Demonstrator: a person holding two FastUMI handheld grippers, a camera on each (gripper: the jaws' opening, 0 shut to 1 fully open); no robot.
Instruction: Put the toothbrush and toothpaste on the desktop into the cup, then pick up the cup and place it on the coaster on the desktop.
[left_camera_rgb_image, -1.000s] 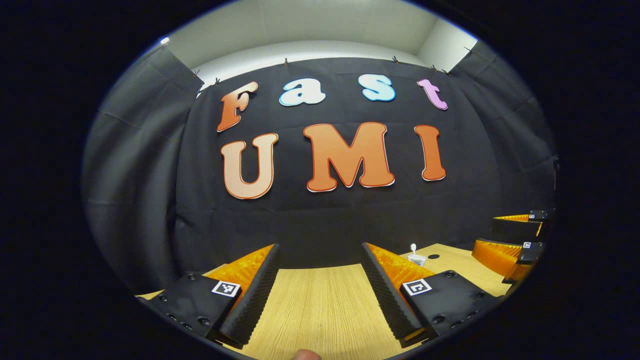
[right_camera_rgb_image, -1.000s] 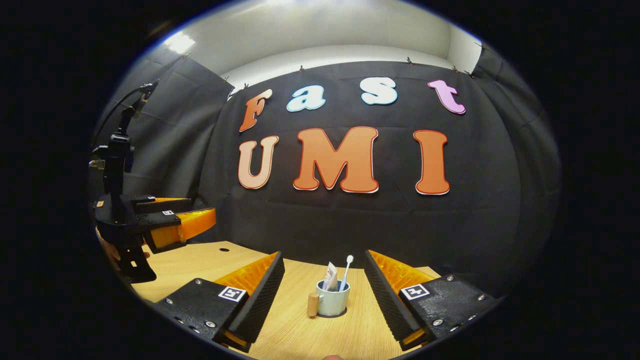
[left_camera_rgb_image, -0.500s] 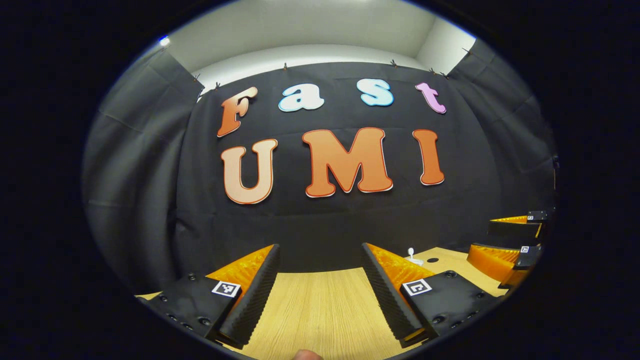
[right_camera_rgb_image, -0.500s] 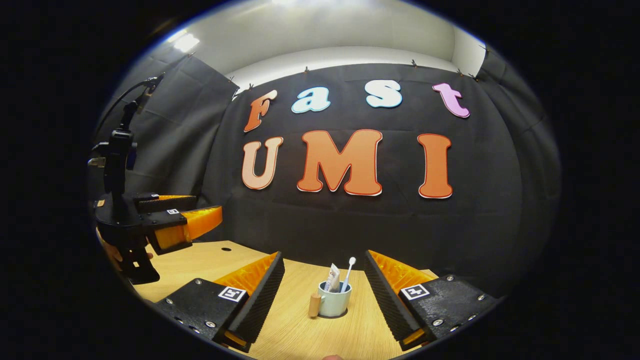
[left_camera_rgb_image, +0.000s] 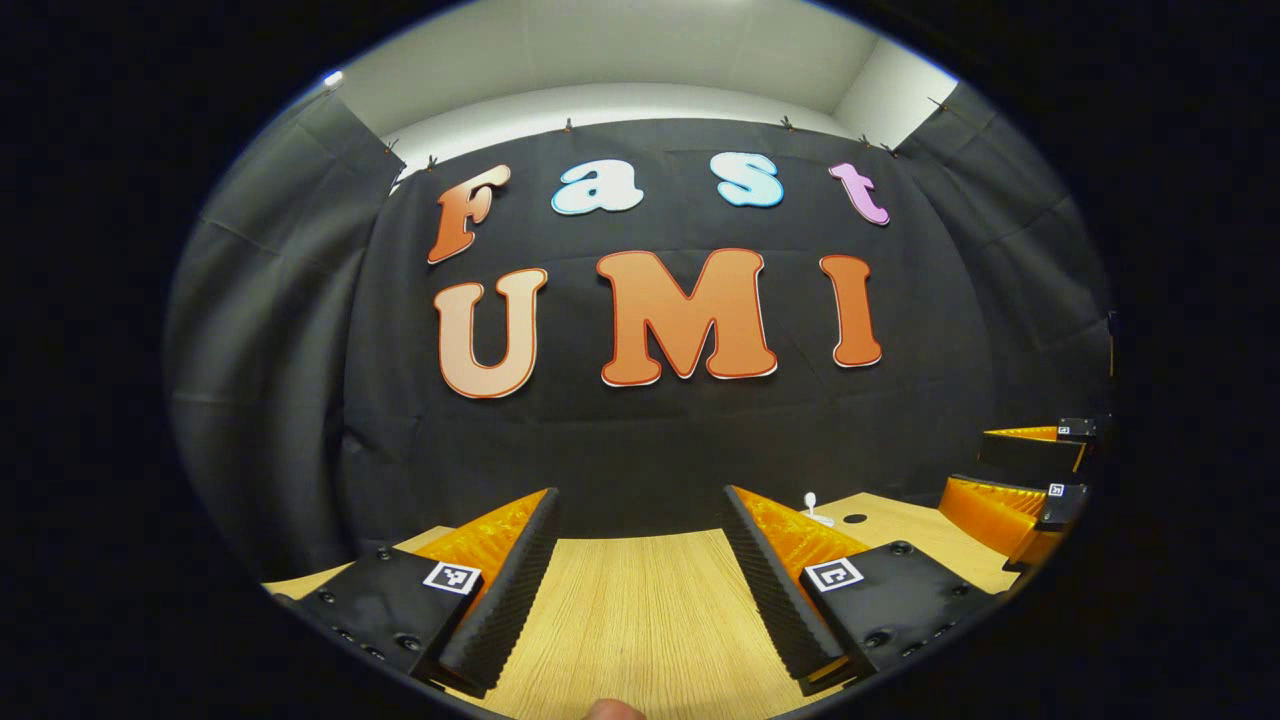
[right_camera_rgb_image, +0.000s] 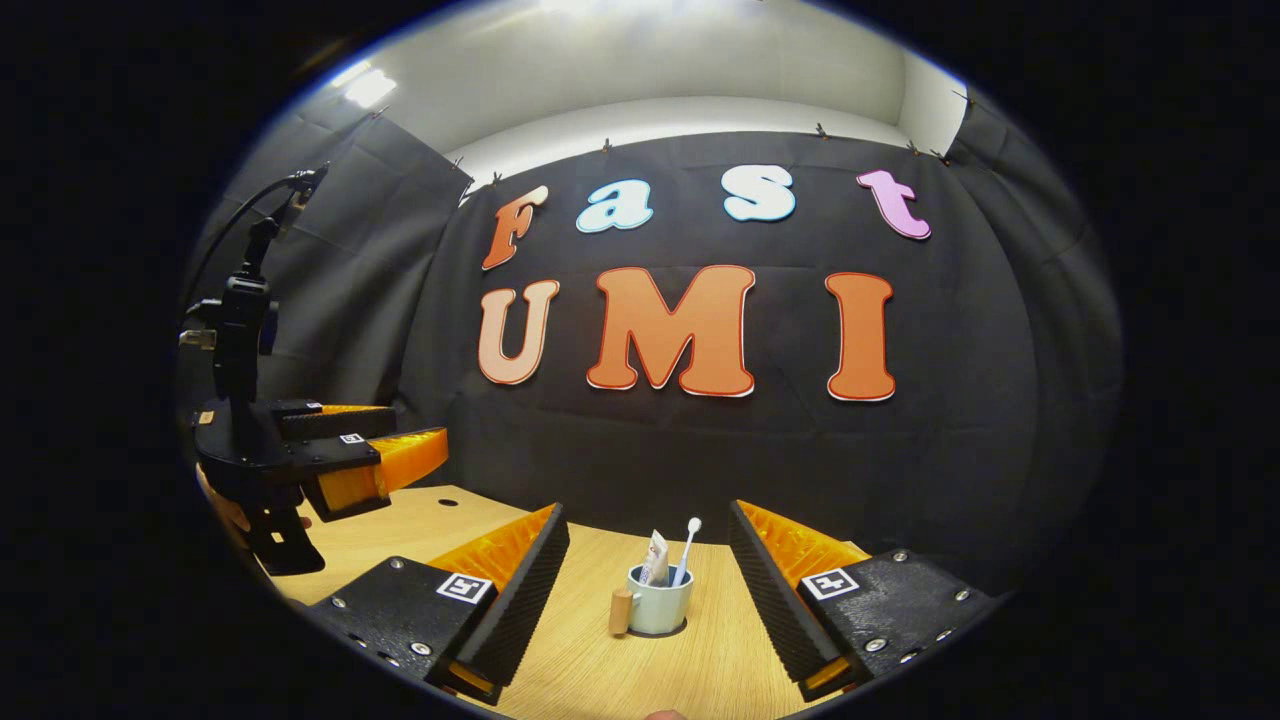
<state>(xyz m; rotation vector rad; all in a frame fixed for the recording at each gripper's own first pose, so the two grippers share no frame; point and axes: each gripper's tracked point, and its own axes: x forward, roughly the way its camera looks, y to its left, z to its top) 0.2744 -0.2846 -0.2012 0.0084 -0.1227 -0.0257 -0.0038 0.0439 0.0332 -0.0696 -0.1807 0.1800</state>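
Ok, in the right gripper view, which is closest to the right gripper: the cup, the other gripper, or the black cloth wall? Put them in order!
From the right gripper:
1. Cup, straight ahead between its open jaws, toothbrush and toothpaste inside.
2. Left gripper, off to the left above the desktop.
3. Black cloth wall, behind everything.

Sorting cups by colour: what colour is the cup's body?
Pale mint green cup, clearest in the right gripper view.

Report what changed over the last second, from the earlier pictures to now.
Little changed. In the right gripper view the cup looks slightly smaller and farther off, so the right gripper seems to have backed away a little. Nothing was gripped or let go. The toothbrush and toothpaste stay upright in the cup on the desktop; both grippers remain open, the left gripper over bare wood.
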